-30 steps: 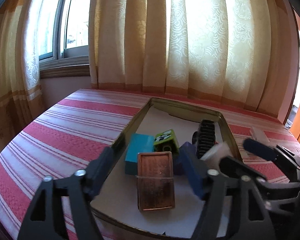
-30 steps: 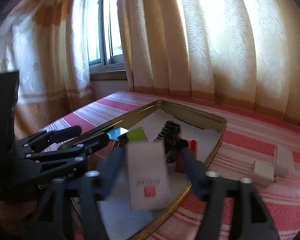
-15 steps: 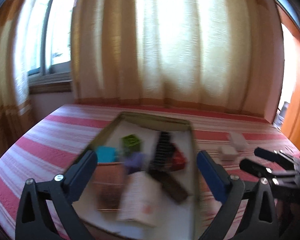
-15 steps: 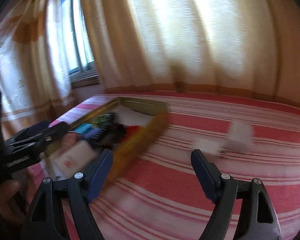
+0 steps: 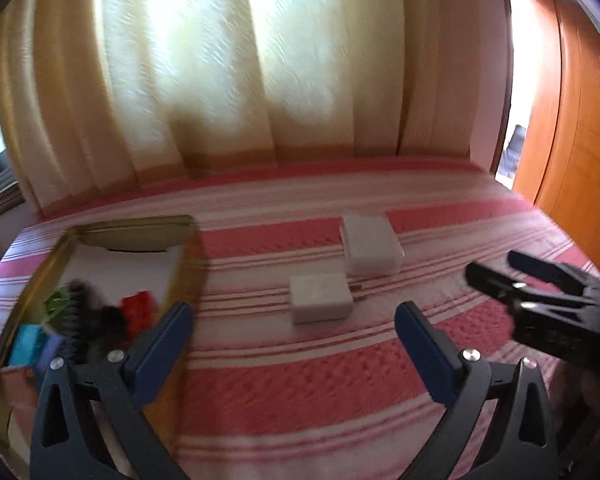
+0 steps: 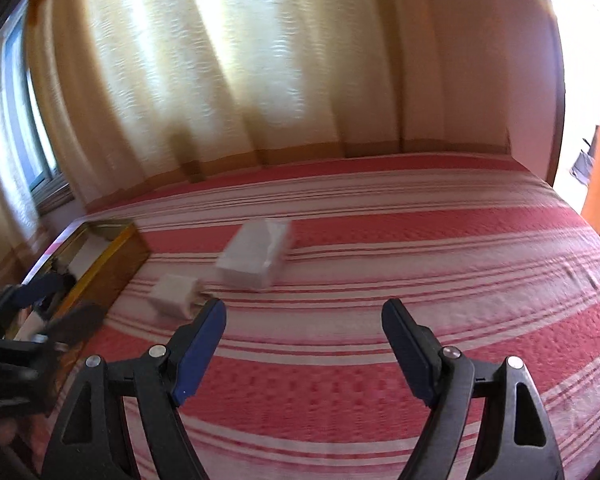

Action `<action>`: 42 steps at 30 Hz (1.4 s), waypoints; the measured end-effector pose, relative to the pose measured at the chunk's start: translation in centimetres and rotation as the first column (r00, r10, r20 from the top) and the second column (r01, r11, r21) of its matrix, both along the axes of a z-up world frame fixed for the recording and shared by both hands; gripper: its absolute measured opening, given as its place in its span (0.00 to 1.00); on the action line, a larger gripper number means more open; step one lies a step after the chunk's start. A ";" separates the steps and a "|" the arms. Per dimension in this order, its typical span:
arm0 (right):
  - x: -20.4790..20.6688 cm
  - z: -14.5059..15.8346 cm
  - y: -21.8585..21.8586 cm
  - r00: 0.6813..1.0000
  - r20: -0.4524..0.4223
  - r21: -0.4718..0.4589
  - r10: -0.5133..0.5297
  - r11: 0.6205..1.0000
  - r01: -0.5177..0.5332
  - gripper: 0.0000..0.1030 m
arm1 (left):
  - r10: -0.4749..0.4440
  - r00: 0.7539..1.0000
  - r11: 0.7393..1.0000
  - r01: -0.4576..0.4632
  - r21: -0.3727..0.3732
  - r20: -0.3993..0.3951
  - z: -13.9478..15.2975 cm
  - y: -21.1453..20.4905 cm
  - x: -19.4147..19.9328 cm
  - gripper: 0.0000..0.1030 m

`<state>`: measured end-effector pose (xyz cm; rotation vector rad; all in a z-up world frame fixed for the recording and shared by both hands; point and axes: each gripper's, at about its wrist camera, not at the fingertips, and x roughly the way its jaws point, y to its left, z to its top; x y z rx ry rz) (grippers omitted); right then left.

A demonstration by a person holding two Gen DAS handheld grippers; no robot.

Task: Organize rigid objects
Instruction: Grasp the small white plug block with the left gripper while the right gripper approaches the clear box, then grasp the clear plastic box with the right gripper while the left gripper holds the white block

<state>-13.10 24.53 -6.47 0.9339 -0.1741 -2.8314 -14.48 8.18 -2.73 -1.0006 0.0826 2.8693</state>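
Both hand-held grippers gape empty; left hand-held gripper (image 5: 292, 320), just opened, faces the small block (image 5: 320, 298) at twelve o'clock, nearer than the right (image 6: 302, 322), whose block lies at ten.

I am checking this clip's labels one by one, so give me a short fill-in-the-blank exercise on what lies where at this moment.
1. The number of white blocks lying on the striped cover outside the tin is ____: the smaller white block and the larger white block.
2. The red brick lies inside the gold ____, along with other small pieces.
3. The left gripper holds nothing and its jaws stand ____.
4. The cover is striped white and ____.

Missing words: two; tin; open; red
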 end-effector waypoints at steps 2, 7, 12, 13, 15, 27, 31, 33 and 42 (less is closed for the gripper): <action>-0.3 -0.1 0.8 1.000 0.007 -0.013 -0.011 1.000 0.011 0.80 | -0.015 0.999 1.000 0.015 -0.014 0.041 -0.8 1.2 -1.5 0.98; -0.5 0.0 1.9 1.000 0.009 -0.023 -0.014 1.000 0.014 0.80 | -0.031 0.992 0.999 0.035 -0.030 0.122 -2.3 3.0 -3.9 0.95; -0.9 -0.2 2.1 1.000 0.006 -0.035 -0.018 0.999 0.018 0.80 | -0.025 0.983 0.998 0.035 -0.049 0.181 -3.1 3.3 -5.4 0.95; -1.1 -0.4 2.0 1.000 0.015 -0.037 -0.017 0.999 0.017 0.80 | -0.028 0.982 0.998 0.038 -0.049 0.185 -3.1 3.4 -5.5 0.93; -1.2 -0.4 1.9 1.000 0.014 -0.040 -0.013 0.999 0.014 0.80 | -0.017 0.981 0.997 0.031 -0.072 0.193 -3.2 3.5 -5.9 0.84; -4.0 -0.1 -0.4 0.999 0.053 -0.040 0.008 0.999 -0.006 0.80 | 0.039 0.987 0.998 -0.045 0.036 0.154 -2.6 -0.2 -6.7 0.62; -6.3 0.0 -1.9 0.997 0.077 -0.032 0.022 0.999 -0.020 0.80 | 0.061 0.988 0.996 -0.070 0.058 0.143 -2.5 -1.3 -7.1 0.62; -7.6 -0.1 -2.9 0.995 0.096 -0.015 0.034 0.999 -0.033 0.80 | 0.060 0.988 0.996 -0.069 0.058 0.140 -2.5 -1.3 -7.2 0.62; -12.4 -2.0 -5.2 0.981 0.189 -0.002 0.052 0.999 -0.053 0.80 | 0.045 0.990 0.996 -0.055 0.075 0.133 -2.4 -1.6 -7.4 0.62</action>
